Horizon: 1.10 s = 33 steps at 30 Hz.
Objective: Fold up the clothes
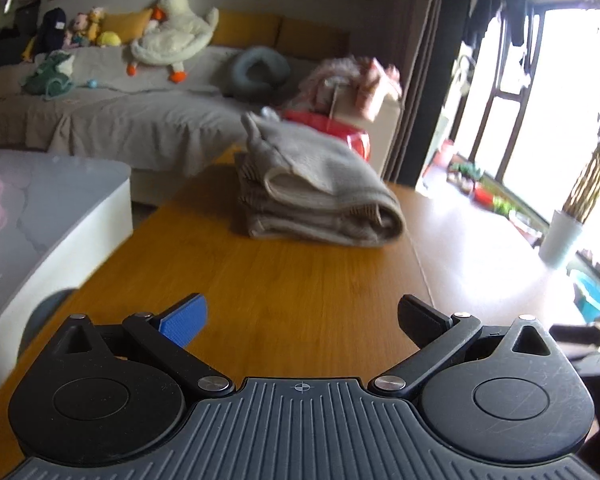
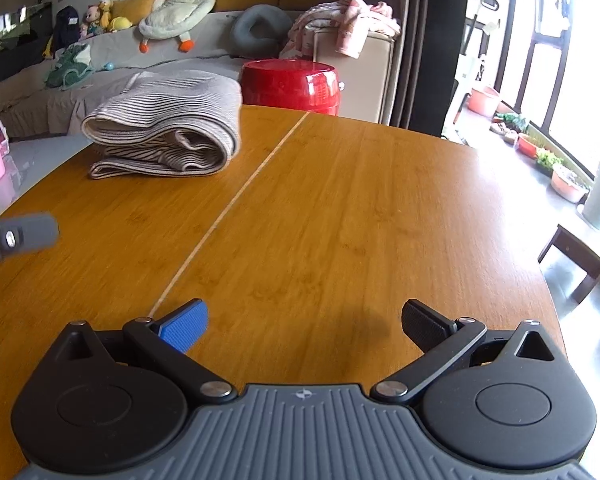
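- Left wrist view: the left tool (image 1: 302,320) hangs wide apart and empty over the near part of the wooden worktop (image 1: 292,280).
- The folded striped garment (image 1: 320,192) lies toward the worktop's far edge, well apart from the tool.
- Right wrist view: the right tool (image 2: 304,322) is also spread wide, holding nothing.
- The garment (image 2: 164,128) sits at the far left corner; a red stool (image 2: 292,84) stands beyond the far edge.

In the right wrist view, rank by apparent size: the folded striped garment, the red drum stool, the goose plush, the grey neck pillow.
1. folded striped garment, nearest the camera, so boosted
2. red drum stool
3. goose plush
4. grey neck pillow
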Each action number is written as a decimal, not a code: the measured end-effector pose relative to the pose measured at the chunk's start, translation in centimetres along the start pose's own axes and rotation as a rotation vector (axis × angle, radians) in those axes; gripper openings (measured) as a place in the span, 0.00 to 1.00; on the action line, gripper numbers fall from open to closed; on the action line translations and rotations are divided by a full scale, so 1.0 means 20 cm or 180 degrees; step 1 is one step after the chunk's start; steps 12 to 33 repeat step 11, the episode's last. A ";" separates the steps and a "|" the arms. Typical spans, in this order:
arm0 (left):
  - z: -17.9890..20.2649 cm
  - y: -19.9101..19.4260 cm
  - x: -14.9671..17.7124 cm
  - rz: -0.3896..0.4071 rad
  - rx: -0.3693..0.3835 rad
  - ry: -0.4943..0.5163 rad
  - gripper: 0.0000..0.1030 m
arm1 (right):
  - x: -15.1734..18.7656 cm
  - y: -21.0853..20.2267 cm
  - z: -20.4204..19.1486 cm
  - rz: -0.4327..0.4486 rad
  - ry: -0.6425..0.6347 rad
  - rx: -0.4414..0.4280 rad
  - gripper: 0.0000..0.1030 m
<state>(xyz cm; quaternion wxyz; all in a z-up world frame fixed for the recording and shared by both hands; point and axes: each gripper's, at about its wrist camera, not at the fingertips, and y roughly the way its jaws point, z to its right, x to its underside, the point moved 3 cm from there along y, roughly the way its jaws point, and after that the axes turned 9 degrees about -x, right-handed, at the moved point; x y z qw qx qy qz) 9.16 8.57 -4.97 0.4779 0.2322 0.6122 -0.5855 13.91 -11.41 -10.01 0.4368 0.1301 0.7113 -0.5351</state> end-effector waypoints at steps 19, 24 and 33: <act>-0.58 -0.06 -0.28 0.1030 -0.0506 -0.0786 1.00 | -0.26 0.39 -0.80 -0.0022 -0.0758 -0.0828 1.00; -0.58 -0.06 -0.28 0.1030 -0.0506 -0.0786 1.00 | -0.26 0.39 -0.80 -0.0022 -0.0758 -0.0828 1.00; -0.58 -0.06 -0.28 0.1030 -0.0506 -0.0786 1.00 | -0.26 0.39 -0.80 -0.0022 -0.0758 -0.0828 1.00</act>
